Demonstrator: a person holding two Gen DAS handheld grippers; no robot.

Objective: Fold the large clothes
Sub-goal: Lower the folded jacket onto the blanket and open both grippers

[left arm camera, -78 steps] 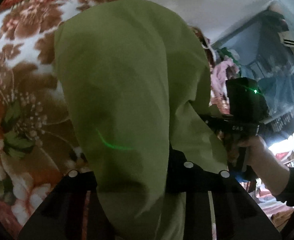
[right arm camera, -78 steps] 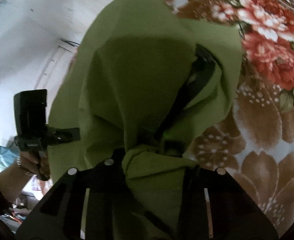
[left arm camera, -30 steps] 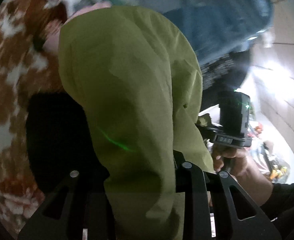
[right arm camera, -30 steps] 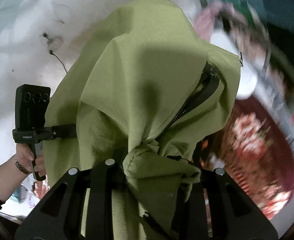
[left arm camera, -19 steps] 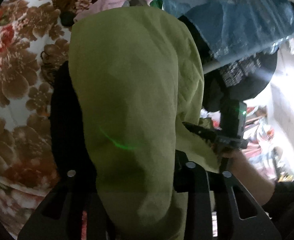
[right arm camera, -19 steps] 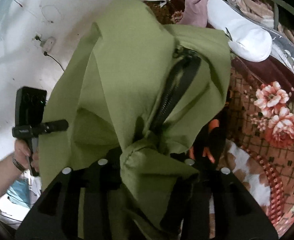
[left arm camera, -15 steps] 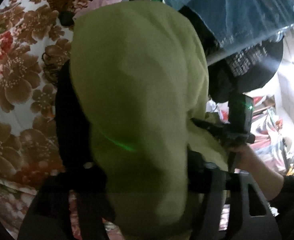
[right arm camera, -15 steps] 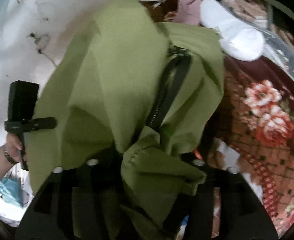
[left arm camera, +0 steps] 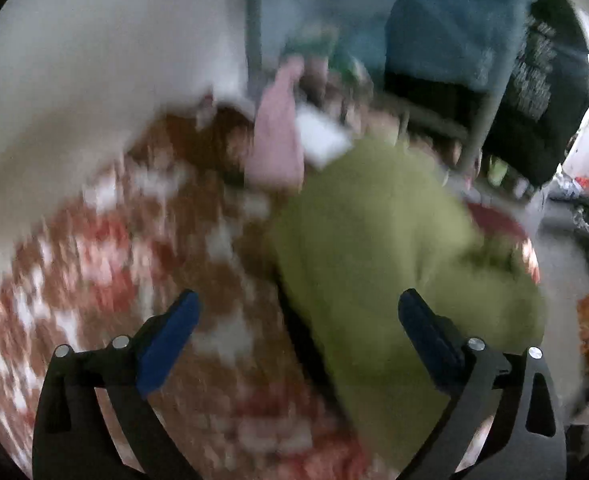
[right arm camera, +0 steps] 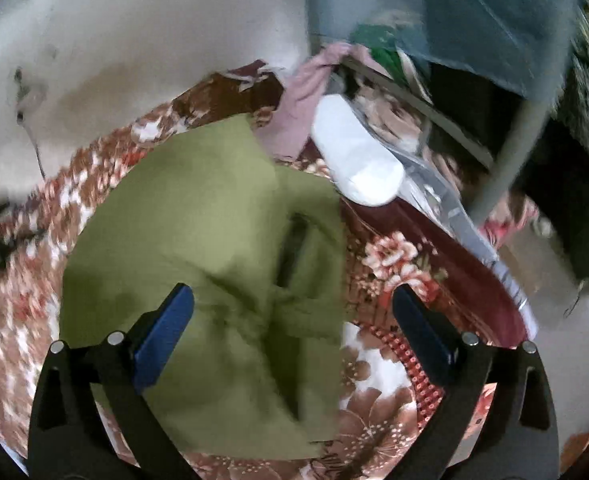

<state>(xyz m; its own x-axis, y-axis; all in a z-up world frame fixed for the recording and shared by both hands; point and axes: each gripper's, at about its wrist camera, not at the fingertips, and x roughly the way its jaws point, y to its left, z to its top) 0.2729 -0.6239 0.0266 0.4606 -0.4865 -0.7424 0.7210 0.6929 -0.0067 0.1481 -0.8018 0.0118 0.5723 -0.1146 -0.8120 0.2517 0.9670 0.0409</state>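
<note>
dropped from both tongs (left arm camera: 296, 312) (right arm camera: 292, 304) now opening empty, green garment (right arm camera: 214, 280) heaped toward 12 o'clock on bed (right arm camera: 378, 384), likely bunching crooked.

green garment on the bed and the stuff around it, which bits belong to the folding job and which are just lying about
In the job:
green garment, lying loose on the floral blanket
left gripper, jaws opening
right gripper, jaws opening

Lying about:
pink cloth
white roll
blue cloth

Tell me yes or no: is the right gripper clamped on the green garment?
No: the right gripper has its jaws opening wide, and the green garment lies loose on the floral blanket below, untouched by the pads.
</note>
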